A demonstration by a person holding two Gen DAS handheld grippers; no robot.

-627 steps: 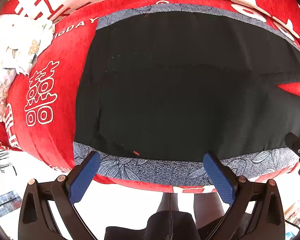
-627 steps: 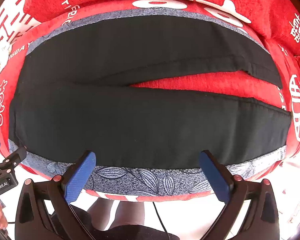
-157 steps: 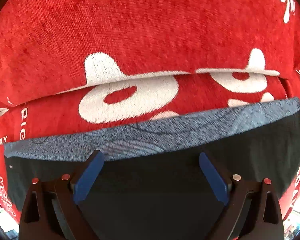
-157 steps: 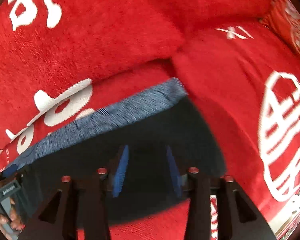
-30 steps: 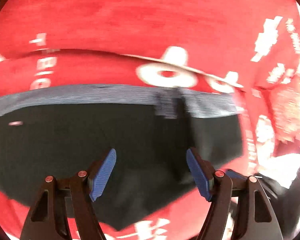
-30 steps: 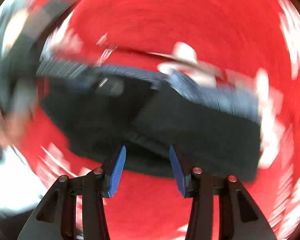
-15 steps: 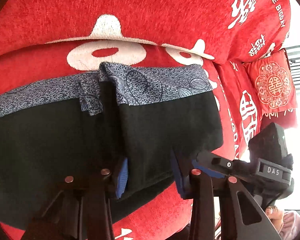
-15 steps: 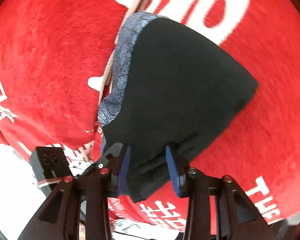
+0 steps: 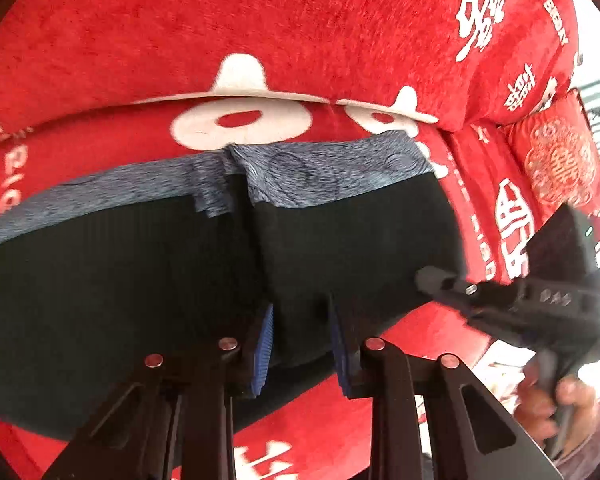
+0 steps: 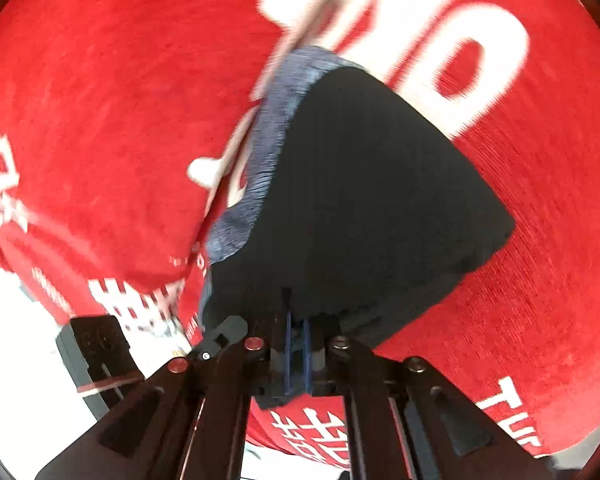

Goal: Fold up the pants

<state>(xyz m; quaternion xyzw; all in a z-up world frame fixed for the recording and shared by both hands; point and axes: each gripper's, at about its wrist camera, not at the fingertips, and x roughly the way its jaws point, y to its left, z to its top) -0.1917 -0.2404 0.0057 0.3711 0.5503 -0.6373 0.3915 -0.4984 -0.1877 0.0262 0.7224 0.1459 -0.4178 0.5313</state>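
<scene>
- Nearest, the left gripper [image 9: 302,346] has its blue fingers [image 9: 261,350] drawn in narrow around the near edge of a folded layer of the black pants [image 9: 352,248].
- Likewise the right gripper [image 10: 297,354] has its fingers nearly together, pinching the pants' [image 10: 372,184] near edge.
- Beyond them, the pants lie on the red sofa cover [image 9: 260,32], the right end doubled over.
- Farther back, the grey patterned band [image 9: 324,172] runs along their far edge, beside a red cushion [image 9: 556,160].
</scene>
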